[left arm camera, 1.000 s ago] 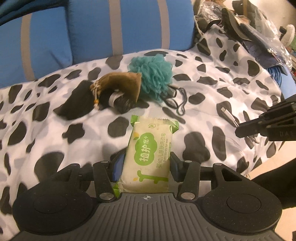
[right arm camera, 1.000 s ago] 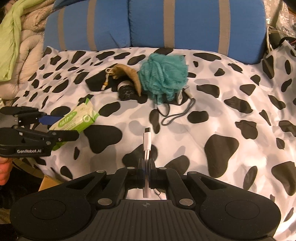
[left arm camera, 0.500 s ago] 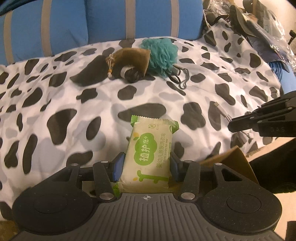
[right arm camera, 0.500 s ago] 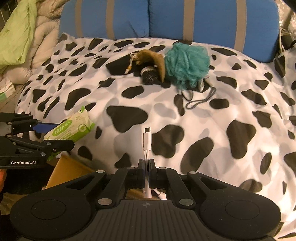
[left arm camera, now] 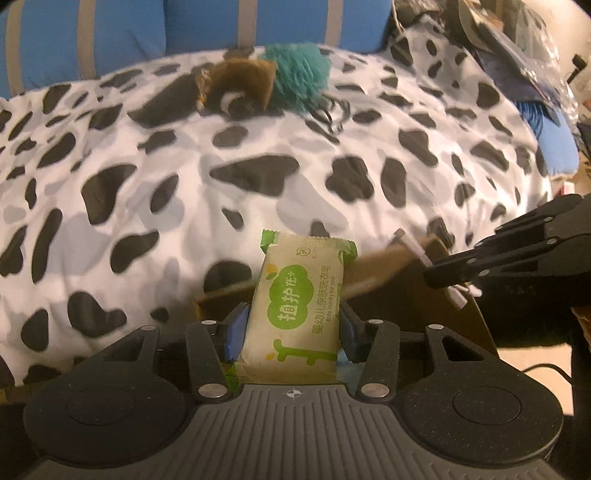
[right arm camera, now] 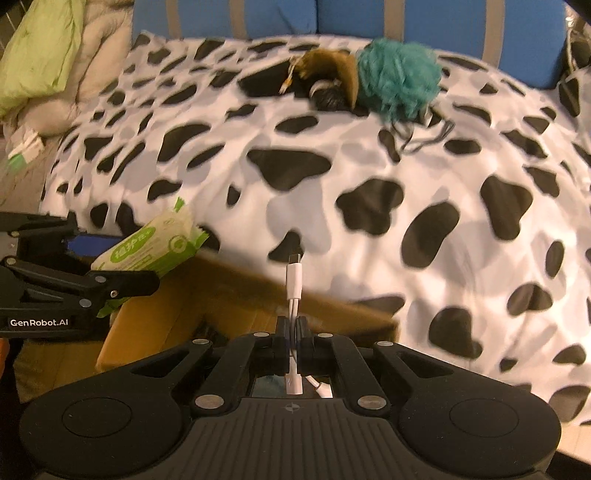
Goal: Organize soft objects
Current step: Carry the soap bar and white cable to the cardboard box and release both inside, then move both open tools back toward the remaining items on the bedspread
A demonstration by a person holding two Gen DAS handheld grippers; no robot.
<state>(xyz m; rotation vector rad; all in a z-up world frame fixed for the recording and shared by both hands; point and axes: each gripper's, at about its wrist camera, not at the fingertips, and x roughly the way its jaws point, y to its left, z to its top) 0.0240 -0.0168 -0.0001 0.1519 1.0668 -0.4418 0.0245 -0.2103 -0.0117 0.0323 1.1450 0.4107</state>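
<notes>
While both grippers hang over the cardboard box (right arm camera: 236, 295) at the near edge of the bed, each carries a load. Left gripper (left arm camera: 291, 325): jaws clamped on the flanks of a baby laundry soap bar (left arm camera: 295, 302) in its green-and-cream wrapper, bar standing lengthwise toward 12 o'clock. Right gripper (right arm camera: 291, 328): jaws pinched shut on a white USB-C adapter cable (right arm camera: 294, 280), plug end pointing to 12 o'clock, tail looping back under the jaws.

From the right wrist view, the left gripper and soap sit at 9 o'clock, over the box's left side; the box opening lies directly below the cable. Interior contents of the box are too dark to read.

Beyond the box, the cow-print duvet (right arm camera: 369, 177) fills the middle ground. At 12 o'clock, far side: a brown drawstring pouch (right arm camera: 332, 70) touching a teal bath pouf (right arm camera: 399, 77), a dark cord (right arm camera: 424, 136) trailing just beside the pouf. Blue striped cushions (right arm camera: 258, 14) behind.

Judgement: transport step, items brought to the box for deposit. Next move calls for lowering each gripper into the opening and releasing, soap first or cable first, keeping the two grippers apart. Pouch and pouf remain to collect.
</notes>
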